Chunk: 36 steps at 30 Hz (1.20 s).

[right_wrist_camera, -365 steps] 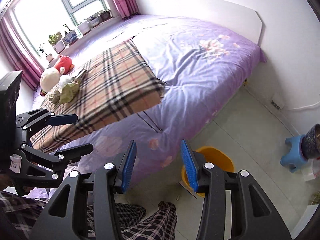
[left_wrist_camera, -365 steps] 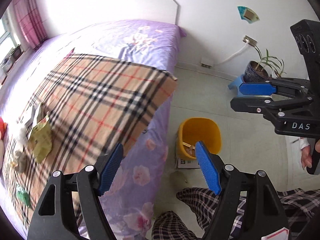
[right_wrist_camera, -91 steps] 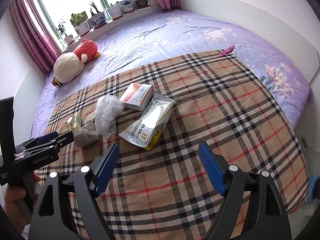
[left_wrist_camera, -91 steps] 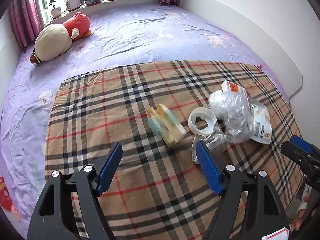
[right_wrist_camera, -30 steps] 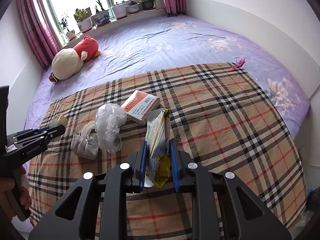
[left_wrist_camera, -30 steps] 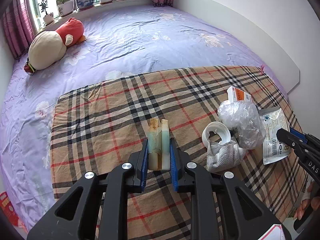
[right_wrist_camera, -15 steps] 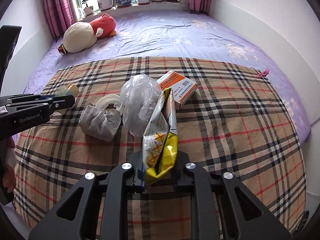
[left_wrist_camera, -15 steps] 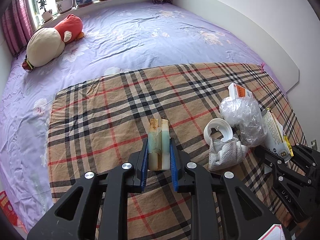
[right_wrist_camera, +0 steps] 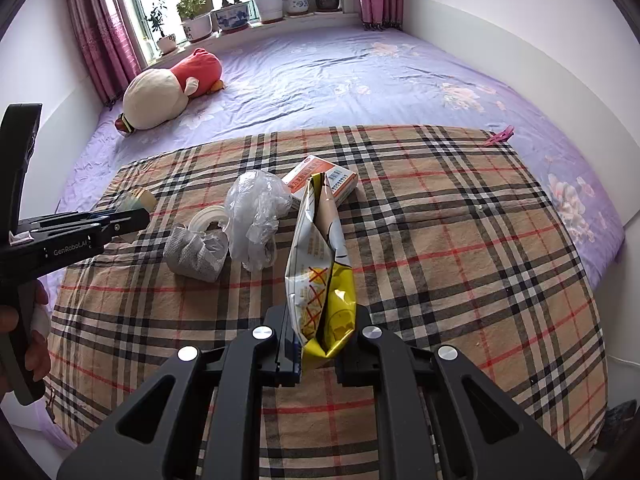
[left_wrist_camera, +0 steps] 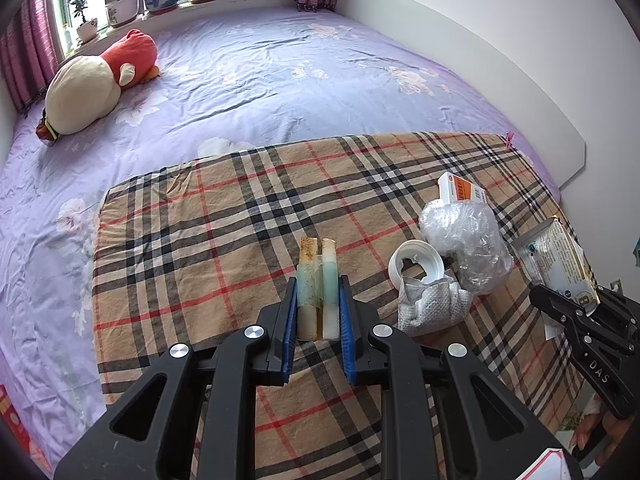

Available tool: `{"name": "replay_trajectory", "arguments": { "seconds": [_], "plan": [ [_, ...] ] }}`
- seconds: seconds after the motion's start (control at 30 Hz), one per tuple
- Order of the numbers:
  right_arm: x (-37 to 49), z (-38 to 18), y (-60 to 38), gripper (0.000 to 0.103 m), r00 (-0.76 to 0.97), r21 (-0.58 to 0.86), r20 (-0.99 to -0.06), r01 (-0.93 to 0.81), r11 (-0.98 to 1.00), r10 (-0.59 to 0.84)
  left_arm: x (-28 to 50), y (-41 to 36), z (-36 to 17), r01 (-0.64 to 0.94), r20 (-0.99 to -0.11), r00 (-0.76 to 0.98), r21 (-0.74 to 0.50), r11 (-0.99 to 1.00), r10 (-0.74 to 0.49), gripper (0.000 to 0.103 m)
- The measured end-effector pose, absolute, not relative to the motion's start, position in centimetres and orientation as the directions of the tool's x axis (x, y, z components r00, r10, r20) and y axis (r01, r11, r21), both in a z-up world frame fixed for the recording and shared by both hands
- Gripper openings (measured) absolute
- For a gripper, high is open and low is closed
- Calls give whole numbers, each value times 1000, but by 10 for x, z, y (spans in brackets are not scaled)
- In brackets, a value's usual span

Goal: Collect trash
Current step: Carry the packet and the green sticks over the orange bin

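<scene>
My left gripper (left_wrist_camera: 318, 300) is shut on a worn pale-green and tan sponge (left_wrist_camera: 316, 280), held over the plaid blanket (left_wrist_camera: 224, 216). My right gripper (right_wrist_camera: 320, 332) is shut on a white and yellow snack bag (right_wrist_camera: 320, 264), lifted off the blanket (right_wrist_camera: 460, 240). The bag also shows at the right of the left wrist view (left_wrist_camera: 560, 264). On the blanket lie a clear crumpled plastic bag (right_wrist_camera: 256, 216), a grey rag (right_wrist_camera: 192, 254), a white tape ring (right_wrist_camera: 208, 216) and an orange and white box (right_wrist_camera: 320, 174).
The blanket lies on a purple bed (right_wrist_camera: 340, 76). A red and cream plush toy (right_wrist_camera: 168, 88) lies near the window. Potted plants (right_wrist_camera: 232, 8) line the sill. A pink clip (right_wrist_camera: 500, 136) sits at the blanket's far right corner.
Since one second ago my right gripper has lifted the snack bag off the blanket and turned left. The left gripper stays shut on the sponge, hardly moved.
</scene>
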State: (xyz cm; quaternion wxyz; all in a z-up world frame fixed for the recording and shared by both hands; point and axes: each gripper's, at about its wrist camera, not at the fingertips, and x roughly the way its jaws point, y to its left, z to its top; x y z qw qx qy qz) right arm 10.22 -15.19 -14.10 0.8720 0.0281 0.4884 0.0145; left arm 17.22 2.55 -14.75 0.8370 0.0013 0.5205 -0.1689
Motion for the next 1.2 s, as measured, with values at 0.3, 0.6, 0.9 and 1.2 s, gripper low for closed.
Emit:
{"name": "replay_trajectory", "arguments": {
  "seconds": [0.3,0.6,0.9,1.2],
  "plan": [
    [73,-120,-169,14,547,86,-834,4,996,70,148,9,-122,355,-856,411,-167,920,-314,19],
    [16,-98,-198,14,579,123,-813,62,990,65,103,-36,-96,491,-843,379,-165,855,-381,19],
    [-65,-86,-253,14,608,148,-794,202,968,-5,46,-123,-83,702,-847,274,-148,697,-456,19],
    [-158,-94,-320,14,577,145,-807,400,905,-126,-19,-225,-81,871,-852,128,-149,469,-508,19]
  ]
}}
